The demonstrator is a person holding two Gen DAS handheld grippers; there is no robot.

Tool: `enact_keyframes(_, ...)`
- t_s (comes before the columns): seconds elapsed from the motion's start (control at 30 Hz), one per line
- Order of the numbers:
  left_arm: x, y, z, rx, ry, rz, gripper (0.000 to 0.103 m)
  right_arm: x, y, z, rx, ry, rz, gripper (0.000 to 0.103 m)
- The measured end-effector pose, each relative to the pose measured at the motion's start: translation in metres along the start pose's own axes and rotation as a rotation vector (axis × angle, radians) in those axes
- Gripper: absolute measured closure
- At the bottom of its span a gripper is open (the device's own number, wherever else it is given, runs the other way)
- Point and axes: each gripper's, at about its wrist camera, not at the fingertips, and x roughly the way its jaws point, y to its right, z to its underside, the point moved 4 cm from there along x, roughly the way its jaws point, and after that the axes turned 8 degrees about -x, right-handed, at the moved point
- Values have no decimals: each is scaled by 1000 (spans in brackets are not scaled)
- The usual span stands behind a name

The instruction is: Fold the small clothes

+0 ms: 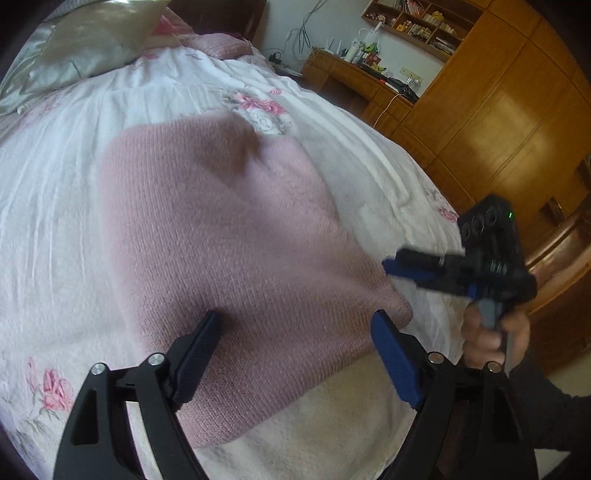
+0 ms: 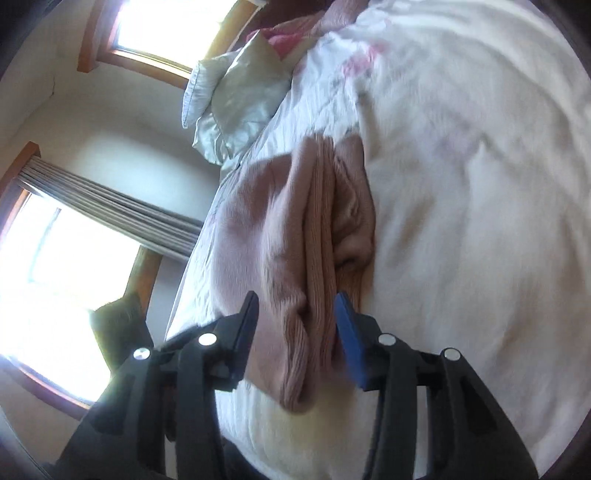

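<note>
Seemingly soft, limp pink knit sweater lying on bed; left gripper and right gripper both hovering, fingers spread, holding nothing; ribbed hem edge likely offering best pinch.

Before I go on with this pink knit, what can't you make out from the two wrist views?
- Pink knit garment: its type and its underside, folded under itself in the left wrist view.
- Right gripper: whether its fingers touch the ribbed edge; motion blur in the right wrist view.
- Shelf items: too small in the left wrist view.
- Bedspread pattern: blurred.
</note>
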Motion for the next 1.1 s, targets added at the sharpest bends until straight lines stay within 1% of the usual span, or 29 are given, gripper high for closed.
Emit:
enact_keyframes(0.03,1,-1,1,-1,10,9,19,5,-1,-15,-4,1,11,59)
enact_keyframes(0.07,2,0,1,0,19,19,19,13,-3,-30,-13,-6,18,53)
enact_keyframes(0.13,4,1,2,-3,33,38,19,37,-4,-58,-29,-36,52,49)
enact_keyframes(0.17,5,1,4,-5,38,44,19,48,-3,-67,-34,-50,75,43)
enact_keyframes(0.2,6,1,5,-4,44,46,19,64,-2,-76,-34,-73,92,42)
enact_keyframes(0.23,7,1,6,-1,47,48,19,75,1,-81,-33,-105,94,48)
enact_keyframes(0.27,7,1,7,1,49,52,19,88,4,-81,-39,-149,81,90)
enact_keyframes(0.3,8,0,7,-4,55,56,19,97,3,-83,-76,-174,125,89)
enact_keyframes(0.33,9,-2,6,-11,56,65,19,98,0,-89,-116,-150,152,90)
enact_keyframes(0.37,11,-2,6,-18,54,74,19,90,-4,-96,-143,-97,168,91)
enact_keyframes(0.4,12,-2,7,-23,47,84,19,81,-4,-96,-139,-52,177,91)
enact_keyframes(0.43,13,1,5,-29,33,101,20,77,2,-98,-111,-28,182,91)
enact_keyframes(0.47,11,5,0,-42,20,119,21,81,11,-93,-92,-45,198,91)
enact_keyframes(0.5,2,9,-8,-50,32,150,21,91,22,-89,-80,-94,220,91)
enact_keyframes(0.53,-10,14,-19,-39,69,185,21,97,27,-85,-79,-118,220,87)
enact_keyframes(0.6,-35,20,-50,10,152,191,20,97,28,-86,-90,-128,188,80)
enact_keyframes(0.67,-46,11,-86,13,204,185,20,87,29,-95,-30,-102,145,70)
enact_keyframes(0.7,-45,2,-105,0,209,186,20,81,29,-104,-13,-76,135,65)
enact_keyframes(0.73,-39,-9,-120,-15,186,187,20,77,28,-111,-6,-51,135,55)
enact_keyframes(0.77,-29,-23,-132,-38,160,169,20,79,27,-119,-5,-52,150,51)
enact_keyframes(0.8,-16,-36,-139,-63,120,156,20,83,28,-120,-5,-76,163,49)
enact_keyframes(0.83,0,-48,-144,-100,61,162,21,93,30,-121,2,-120,160,45)
enact_keyframes(0.87,15,-61,-145,-138,23,156,21,105,34,-120,13,-160,146,55)
enact_keyframes(0.9,27,-72,-147,-164,-5,149,21,112,34,-120,6,-170,135,73)
enact_keyframes(0.93,37,-80,-149,-171,-12,122,22,113,32,-121,-36,-157,150,88)
enact_keyframes(0.97,44,-86,-151,-170,-12,96,22,111,31,-123,-51,-128,164,90)
enact_keyframes(1.0,52,-89,-154,-175,-18,84,23,110,36,-122,-29,-116,178,90)
enact_keyframes(1.07,63,-90,-159,-169,-36,55,23,119,54,-119,27,-117,199,89)
enact_keyframes(1.1,65,-89,-160,-169,-47,43,23,122,59,-117,41,-120,189,88)
